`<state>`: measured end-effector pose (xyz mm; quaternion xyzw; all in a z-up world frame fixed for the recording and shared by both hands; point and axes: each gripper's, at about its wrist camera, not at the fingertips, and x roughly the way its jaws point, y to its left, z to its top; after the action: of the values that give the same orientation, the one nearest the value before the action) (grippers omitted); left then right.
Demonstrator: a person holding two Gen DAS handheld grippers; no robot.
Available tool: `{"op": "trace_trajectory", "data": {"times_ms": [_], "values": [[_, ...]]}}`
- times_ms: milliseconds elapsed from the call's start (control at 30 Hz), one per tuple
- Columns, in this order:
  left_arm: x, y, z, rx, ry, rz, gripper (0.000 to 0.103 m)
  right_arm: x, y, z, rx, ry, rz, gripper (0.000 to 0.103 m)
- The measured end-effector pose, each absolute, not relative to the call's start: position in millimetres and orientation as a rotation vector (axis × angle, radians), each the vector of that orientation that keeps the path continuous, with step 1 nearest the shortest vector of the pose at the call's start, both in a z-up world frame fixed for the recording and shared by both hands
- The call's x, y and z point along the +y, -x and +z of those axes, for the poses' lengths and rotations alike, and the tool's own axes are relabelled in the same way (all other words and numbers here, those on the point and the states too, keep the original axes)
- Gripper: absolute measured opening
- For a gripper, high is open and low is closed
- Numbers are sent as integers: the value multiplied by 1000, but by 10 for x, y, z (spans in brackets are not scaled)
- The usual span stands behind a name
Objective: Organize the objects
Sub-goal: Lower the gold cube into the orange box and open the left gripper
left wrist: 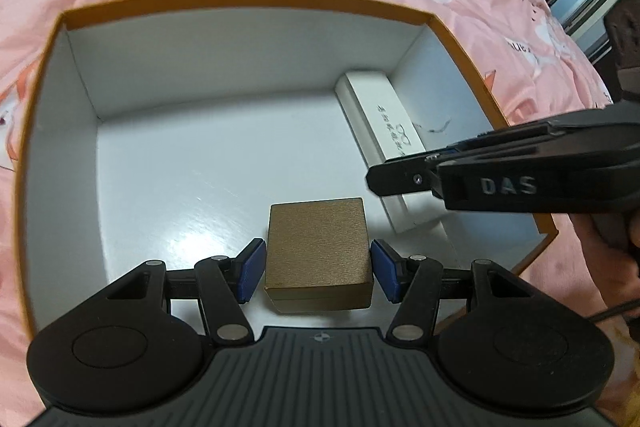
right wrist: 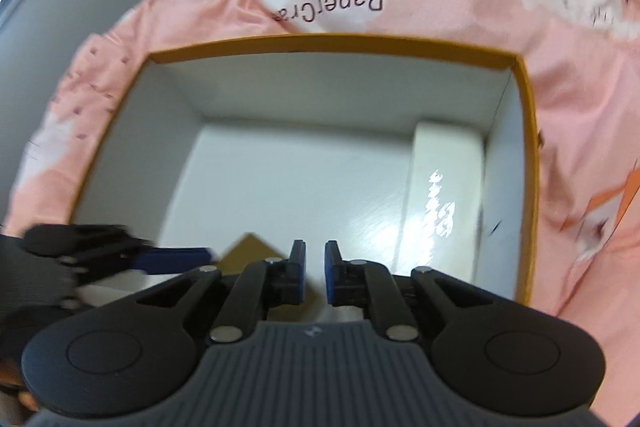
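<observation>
While the brown box [left wrist: 318, 247] sits on the near floor of the orange carton [left wrist: 248, 1], the left gripper [left wrist: 318, 269] brackets it, pads spread, not pressing; the right gripper [right wrist: 315, 273], nearly closed and empty, is farther right.

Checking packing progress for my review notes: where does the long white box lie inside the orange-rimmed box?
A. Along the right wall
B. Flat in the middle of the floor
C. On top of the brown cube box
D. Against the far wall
A: the long white box lies along the right wall of the orange-rimmed box, apart from the brown cube box nearer the camera.
</observation>
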<state>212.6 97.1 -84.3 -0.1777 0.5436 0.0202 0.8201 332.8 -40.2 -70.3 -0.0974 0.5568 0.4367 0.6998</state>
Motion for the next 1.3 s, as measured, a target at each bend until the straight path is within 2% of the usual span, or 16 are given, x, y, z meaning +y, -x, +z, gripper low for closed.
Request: {"op": "trace_trajectory", "data": {"times_ms": [533,933,1067,1300], "values": [[836,-2281,-839,1225,348,-4,66,-448,-3348,-977,1324,184,982,12],[916,-2385,-851,1241,343,-19,66,-266,-3421,-1221,1477,185,972,11],[941,-2424,-980,1238,404,-62,71,-217,-3412,-1303,1496,223,936,11],[1041,-2292,-902,1211,431,-96,72,-179,-3326,-1294,1448,270,962,13]]}}
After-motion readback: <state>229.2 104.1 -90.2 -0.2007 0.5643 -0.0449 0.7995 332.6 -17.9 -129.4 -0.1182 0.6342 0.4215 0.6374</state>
